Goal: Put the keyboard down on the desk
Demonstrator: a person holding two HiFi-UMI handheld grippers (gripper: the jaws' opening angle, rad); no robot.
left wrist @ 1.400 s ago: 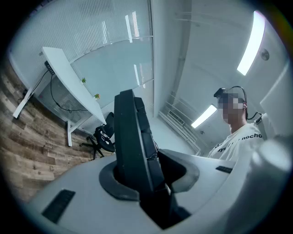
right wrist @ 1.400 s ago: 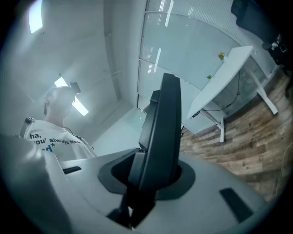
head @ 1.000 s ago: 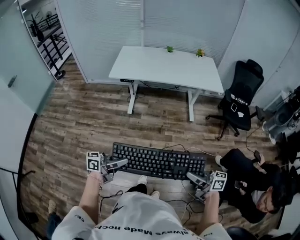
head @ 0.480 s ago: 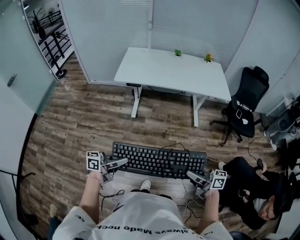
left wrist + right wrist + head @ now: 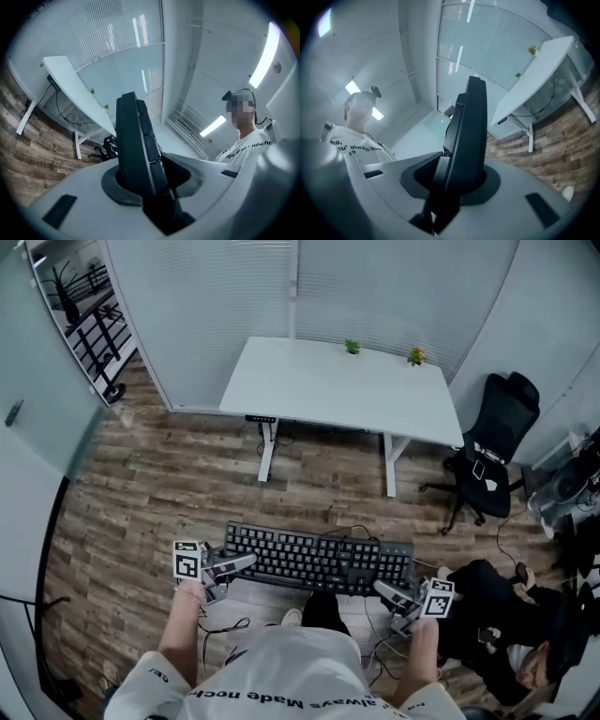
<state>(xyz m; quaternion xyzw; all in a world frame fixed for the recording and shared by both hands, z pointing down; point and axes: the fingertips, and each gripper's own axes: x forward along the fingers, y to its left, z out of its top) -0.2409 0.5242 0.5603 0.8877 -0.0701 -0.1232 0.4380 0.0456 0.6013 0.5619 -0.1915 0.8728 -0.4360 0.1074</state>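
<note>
**Keyboard (image 5: 319, 562): in transit, not yet on the white worktop (image 5: 281, 390).**
It is held level above the wood floor (image 5: 141, 484), well apart from the worktop. The left gripper (image 5: 236, 566) has its fingers pinched on the keyboard's left end, the right gripper (image 5: 388, 594) on its right end. Step judged: carrying. The next move likely calls for reaching the worktop with both ends even, lowering the keyboard flat, short of the small plants (image 5: 352, 346), then releasing.

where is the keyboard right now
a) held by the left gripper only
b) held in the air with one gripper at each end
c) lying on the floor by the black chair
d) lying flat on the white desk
B: the keyboard hangs above the wood floor, the left gripper clamped on its left end and the right gripper on its right end, short of the white desk.
</note>
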